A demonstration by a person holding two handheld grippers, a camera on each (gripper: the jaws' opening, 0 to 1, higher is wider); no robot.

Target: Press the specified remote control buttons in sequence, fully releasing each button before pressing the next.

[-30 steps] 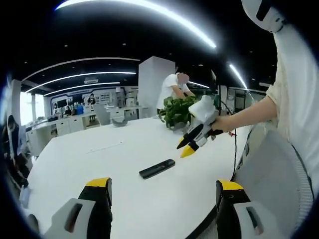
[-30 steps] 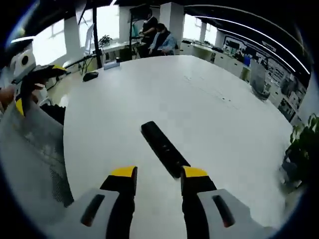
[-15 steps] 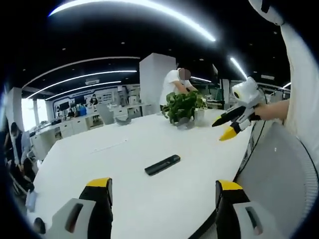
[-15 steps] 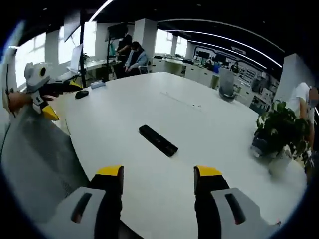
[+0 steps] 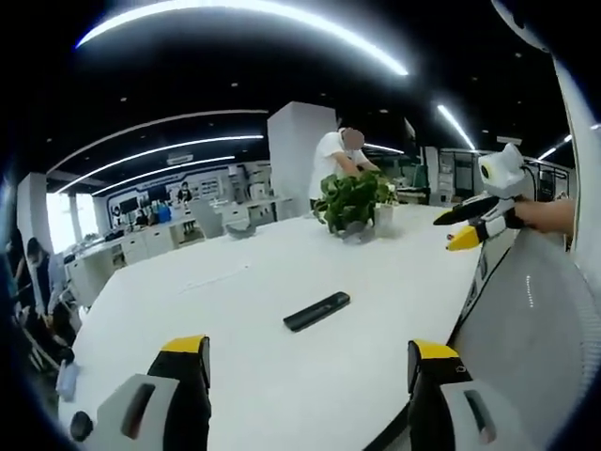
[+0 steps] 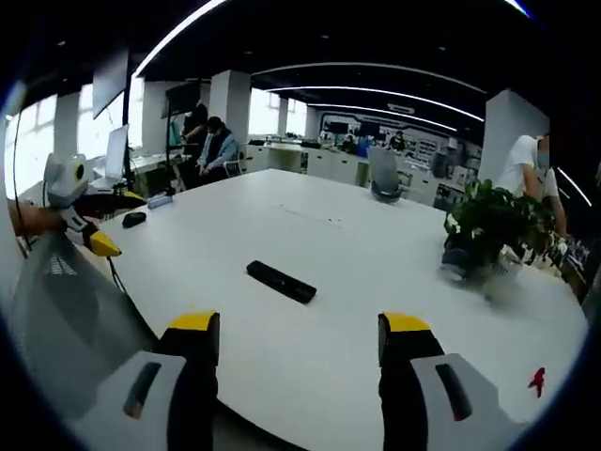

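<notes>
The left gripper (image 5: 310, 362) has its two yellow-tipped jaws wide apart with nothing between them, and the right gripper (image 6: 299, 334) is spread open and holding nothing too. Past both of them the black remote control (image 5: 317, 311) lies flat on the big white table (image 5: 235, 301), well away from either claw, and its buttons are too small to see. Farther back a green plant (image 6: 488, 225) looks blurry, and a person in white (image 5: 338, 160) is partly hidden behind it.
</notes>
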